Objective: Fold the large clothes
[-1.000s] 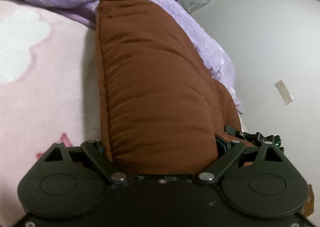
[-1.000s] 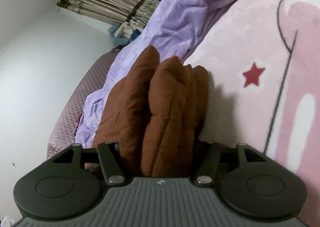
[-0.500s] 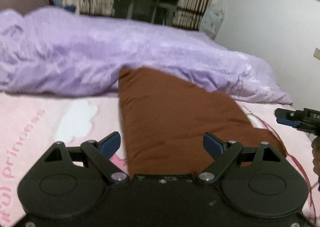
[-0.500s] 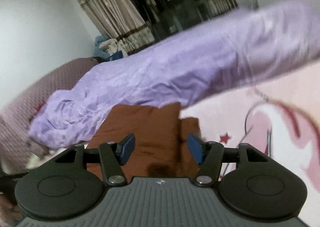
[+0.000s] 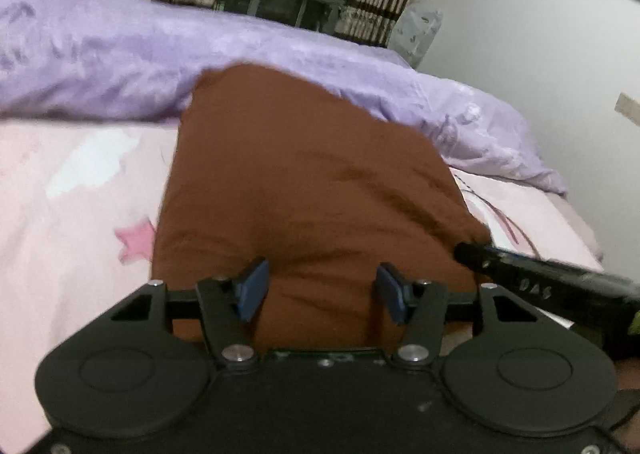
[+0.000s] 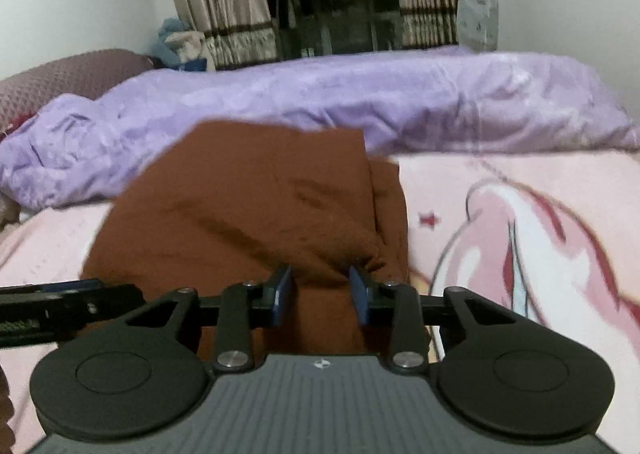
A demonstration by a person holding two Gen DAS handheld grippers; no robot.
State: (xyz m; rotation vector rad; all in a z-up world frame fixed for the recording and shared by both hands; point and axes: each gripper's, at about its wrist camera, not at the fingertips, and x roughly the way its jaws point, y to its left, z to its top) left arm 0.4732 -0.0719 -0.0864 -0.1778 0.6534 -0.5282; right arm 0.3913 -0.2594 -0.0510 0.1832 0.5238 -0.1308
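Observation:
A brown garment (image 5: 304,182), folded into a thick pad, lies on the pink printed blanket (image 5: 72,214). Its near edge reaches under both tools. My left gripper (image 5: 322,294) is over that edge. Its jaws are closing with brown cloth between the blue pads, which do not clearly pinch it. My right gripper (image 6: 320,294) is at the garment's (image 6: 240,214) near right corner. Its jaws are closing too, and creases in the cloth run in to its pads, which squeeze a bunch of it. In the left wrist view the right tool's black finger (image 5: 520,282) shows at the garment's right edge.
A crumpled purple duvet (image 6: 340,98) lies along the far side of the bed, touching the garment's far edge. Striped curtains (image 6: 224,2) and hanging clothes stand behind it. White walls close in on both sides. A maroon quilted cushion (image 6: 60,74) sits far left.
A second ago both grippers held the thick folded garment on edge between wide jaws. They then laid it flat and drew back. Now both pairs of jaws have narrowed over its near edge.

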